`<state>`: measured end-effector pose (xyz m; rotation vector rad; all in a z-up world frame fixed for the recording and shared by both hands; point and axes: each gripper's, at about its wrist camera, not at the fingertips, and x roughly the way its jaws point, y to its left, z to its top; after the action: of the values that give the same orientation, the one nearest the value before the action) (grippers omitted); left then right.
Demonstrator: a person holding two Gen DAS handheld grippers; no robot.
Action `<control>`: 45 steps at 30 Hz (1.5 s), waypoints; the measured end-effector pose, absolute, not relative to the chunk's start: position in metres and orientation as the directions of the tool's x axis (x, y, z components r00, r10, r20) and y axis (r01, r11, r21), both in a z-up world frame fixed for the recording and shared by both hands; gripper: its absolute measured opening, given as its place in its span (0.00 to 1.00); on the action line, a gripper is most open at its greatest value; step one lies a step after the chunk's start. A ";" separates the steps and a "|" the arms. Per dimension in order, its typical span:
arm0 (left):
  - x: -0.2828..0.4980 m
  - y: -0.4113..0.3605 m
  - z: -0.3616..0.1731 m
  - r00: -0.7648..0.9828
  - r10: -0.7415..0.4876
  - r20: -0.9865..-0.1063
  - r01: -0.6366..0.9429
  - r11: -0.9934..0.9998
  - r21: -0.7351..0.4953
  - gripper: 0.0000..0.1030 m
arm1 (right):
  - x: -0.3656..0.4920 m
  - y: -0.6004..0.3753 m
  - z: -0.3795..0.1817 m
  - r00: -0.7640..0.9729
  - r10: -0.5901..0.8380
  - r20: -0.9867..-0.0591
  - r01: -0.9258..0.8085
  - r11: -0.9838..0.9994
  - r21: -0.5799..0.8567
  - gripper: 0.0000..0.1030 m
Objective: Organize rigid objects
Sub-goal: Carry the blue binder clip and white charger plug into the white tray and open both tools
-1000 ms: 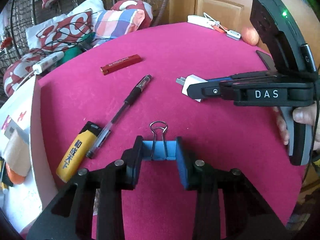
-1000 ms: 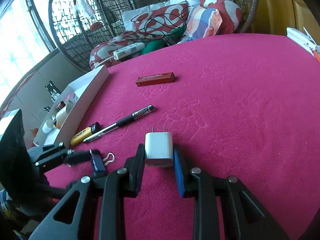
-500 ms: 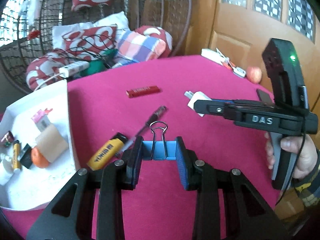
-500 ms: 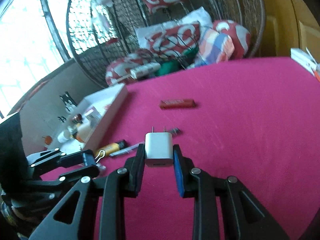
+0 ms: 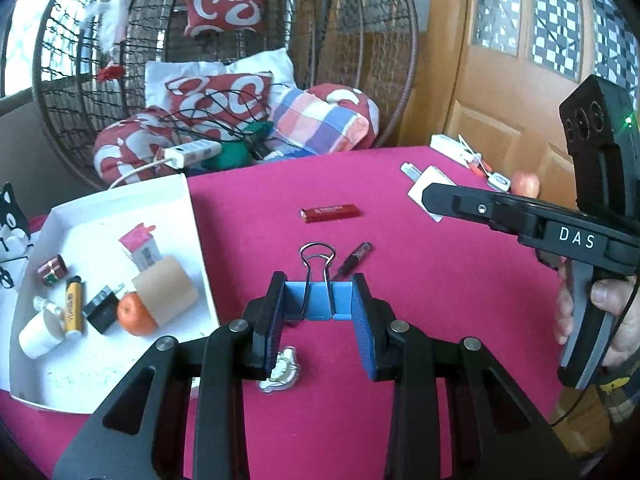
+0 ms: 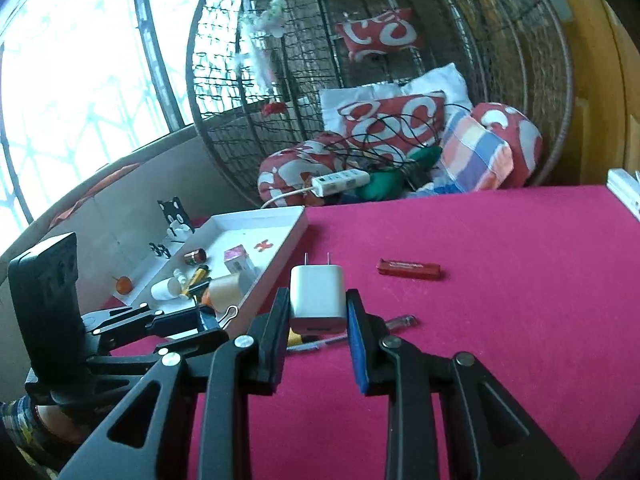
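My left gripper [image 5: 319, 308] is shut on a blue binder clip [image 5: 318, 300] and holds it above the red table [image 5: 440, 280], right of the white box [image 5: 192, 216]. My right gripper [image 6: 318, 312] is shut on a white plug adapter [image 6: 317, 296], lifted above the table; the adapter also shows in the left wrist view [image 5: 428, 184]. The white box [image 6: 280, 240] holds a cardboard roll [image 5: 164, 292], an orange [image 5: 134, 314], a yellow lighter [image 5: 73, 308] and several small items. A red flat stick [image 5: 330, 213], a pen [image 5: 354, 260] and a small shiny charm [image 5: 282, 368] lie on the table.
A hanging wicker chair with cushions [image 5: 224, 100] and a power strip [image 5: 192, 154] stands behind the table. A wooden door [image 5: 500, 80] is at the right. White items and an apple [image 5: 526, 184] sit at the table's far right edge.
Both grippers have risen from the table with their objects. The left view has swung left, so the white box and its contents now show. The yellow lighter by the pen is hidden.
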<state>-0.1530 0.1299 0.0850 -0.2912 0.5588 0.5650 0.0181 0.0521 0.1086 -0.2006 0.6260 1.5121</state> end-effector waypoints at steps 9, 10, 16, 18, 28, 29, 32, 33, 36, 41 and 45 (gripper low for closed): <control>-0.175 0.141 0.091 0.704 0.461 -0.539 -0.613 0.779 -0.134 0.30 | 0.000 0.063 0.112 -0.095 0.861 -0.500 -0.971 0.029 0.236 0.25; -0.176 0.143 0.091 0.704 0.463 -0.538 -0.615 0.777 -0.136 0.30 | -0.003 0.065 0.112 -0.098 0.861 -0.500 -0.972 0.025 0.234 0.25; -0.192 0.152 0.094 0.697 0.491 -0.522 -0.641 0.752 -0.149 0.30 | -0.016 0.080 0.115 -0.119 0.856 -0.502 -0.977 -0.009 0.215 0.25; -0.198 0.156 0.095 0.696 0.499 -0.517 -0.649 0.744 -0.156 0.30 | -0.023 0.086 0.117 -0.130 0.856 -0.501 -0.978 -0.026 0.208 0.25; -0.230 0.180 0.106 0.669 0.561 -0.486 -0.702 0.693 -0.166 0.30 | -0.050 0.114 0.126 -0.193 0.848 -0.493 -0.974 -0.104 0.202 0.25; -0.235 0.183 0.107 0.666 0.568 -0.484 -0.708 0.686 -0.168 0.30 | -0.053 0.118 0.127 -0.200 0.846 -0.494 -0.973 -0.112 0.202 0.25; -0.245 0.192 0.109 0.648 0.590 -0.481 -0.727 0.668 -0.161 0.30 | -0.064 0.129 0.130 -0.211 0.841 -0.498 -0.973 -0.133 0.187 0.25; -0.249 0.197 0.110 0.641 0.599 -0.480 -0.735 0.659 -0.158 0.30 | -0.067 0.133 0.130 -0.210 0.840 -0.500 -0.974 -0.136 0.181 0.25; -0.261 0.214 0.113 0.627 0.611 -0.483 -0.752 0.637 -0.170 0.30 | -0.078 0.148 0.134 -0.212 0.835 -0.508 -0.976 -0.152 0.157 0.25; -0.284 0.256 0.121 0.588 0.636 -0.500 -0.794 0.572 -0.206 0.30 | -0.089 0.168 0.140 -0.199 0.834 -0.514 -0.980 -0.163 0.113 0.25; -0.288 0.288 0.122 0.542 0.663 -0.516 -0.831 0.514 -0.212 0.30 | -0.090 0.190 0.132 -0.180 0.829 -0.530 -0.983 -0.142 0.113 0.25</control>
<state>-0.2884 0.2877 0.1225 -0.4685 0.3978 0.9268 -0.0903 0.1898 0.1315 -0.4008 0.5125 1.6932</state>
